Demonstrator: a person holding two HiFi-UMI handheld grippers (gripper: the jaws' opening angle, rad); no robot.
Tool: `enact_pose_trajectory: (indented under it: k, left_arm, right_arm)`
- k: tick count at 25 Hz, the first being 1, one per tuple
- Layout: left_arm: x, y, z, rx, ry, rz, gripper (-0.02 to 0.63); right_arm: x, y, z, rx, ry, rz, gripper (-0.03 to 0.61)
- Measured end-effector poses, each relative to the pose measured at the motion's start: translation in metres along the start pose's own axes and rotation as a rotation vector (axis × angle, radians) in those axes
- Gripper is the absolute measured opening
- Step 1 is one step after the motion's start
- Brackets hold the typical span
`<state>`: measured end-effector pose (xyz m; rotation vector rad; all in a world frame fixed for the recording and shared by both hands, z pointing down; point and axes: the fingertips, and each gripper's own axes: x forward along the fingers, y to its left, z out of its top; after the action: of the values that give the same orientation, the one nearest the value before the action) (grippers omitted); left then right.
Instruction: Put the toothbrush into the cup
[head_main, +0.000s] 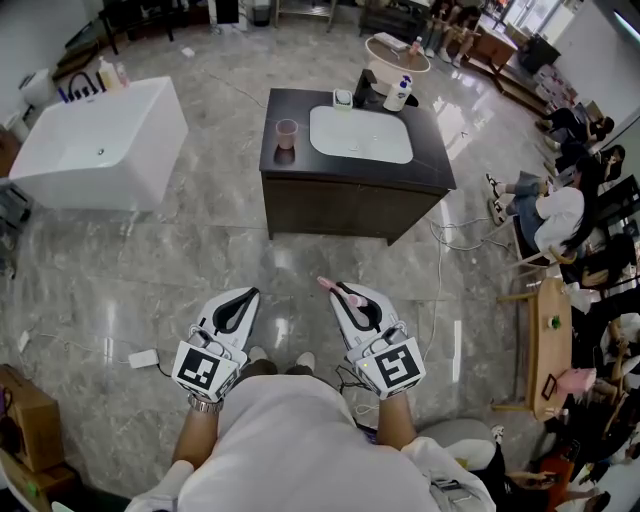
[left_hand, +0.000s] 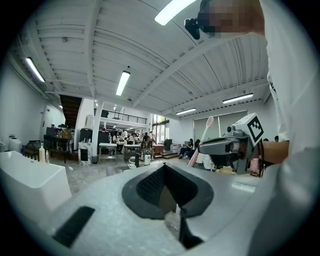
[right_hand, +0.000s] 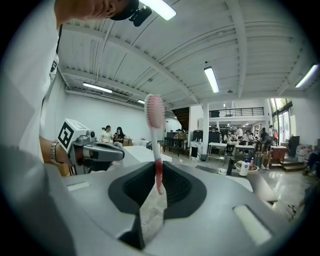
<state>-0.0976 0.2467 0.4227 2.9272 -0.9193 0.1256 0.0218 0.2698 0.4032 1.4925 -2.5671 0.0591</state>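
A pink translucent cup (head_main: 287, 133) stands on the left part of a dark vanity top (head_main: 432, 160), a few steps ahead of me. My right gripper (head_main: 340, 288) is shut on a pink toothbrush (head_main: 326, 284), whose head pokes out past the jaw tips. In the right gripper view the toothbrush (right_hand: 155, 125) stands upright from the right gripper (right_hand: 159, 172), bristle head at the top. My left gripper (head_main: 250, 292) is held level beside it, shut with nothing between its jaws. The left gripper view shows the left gripper (left_hand: 165, 167) closed, with the toothbrush (left_hand: 202, 142) off to the right.
A white sink basin (head_main: 360, 133) and a pump bottle (head_main: 398, 92) share the vanity. A white bathtub (head_main: 100, 140) stands far left. A power adapter (head_main: 143, 357) and a cardboard box (head_main: 25, 410) lie on the marble floor. A wooden table (head_main: 545, 330) and seated people fill the right side.
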Motion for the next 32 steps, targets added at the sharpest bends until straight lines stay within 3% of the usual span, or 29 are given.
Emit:
enact_pose_trajectory:
  k: [13,23,32]
  left_arm:
    - [0.002,-0.007,0.001,0.002,0.016,0.012,0.002]
    - [0.046,-0.007,-0.006,0.03,0.056,0.053,0.002]
    - [0.085,-0.017,0.012,0.068,0.048,0.057,0.002]
  right_arm:
    - [-0.012,-0.008,0.0,0.032,-0.011,-0.008,0.055]
    - [-0.031,-0.061,-0.016,0.082,-0.059,-0.029,0.055]
    - [-0.038,-0.1,-0.022,0.094,-0.09,-0.007,0.055]
